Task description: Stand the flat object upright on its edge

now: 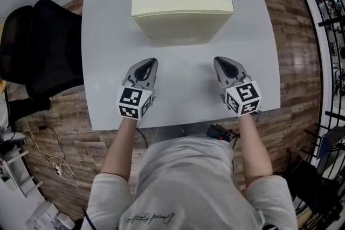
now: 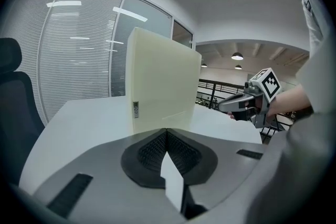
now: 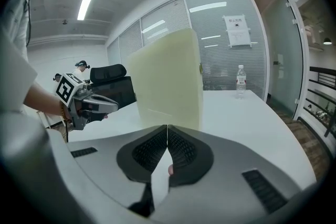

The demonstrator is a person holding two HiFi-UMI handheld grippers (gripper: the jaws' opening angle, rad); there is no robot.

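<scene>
Head view: slab beyond both tools

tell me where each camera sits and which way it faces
Head view: on the person's head, looking down at the pale yellow flat slab standing on the grey table; both arms, torso, left gripper and right gripper show.
Left gripper view: on the left gripper, looking along its shut jaws at the slab; the right gripper shows at right.
Right gripper view: on the right gripper, looking along its shut jaws at the slab; the left gripper shows at left.
Shared: all see the slab.
</scene>
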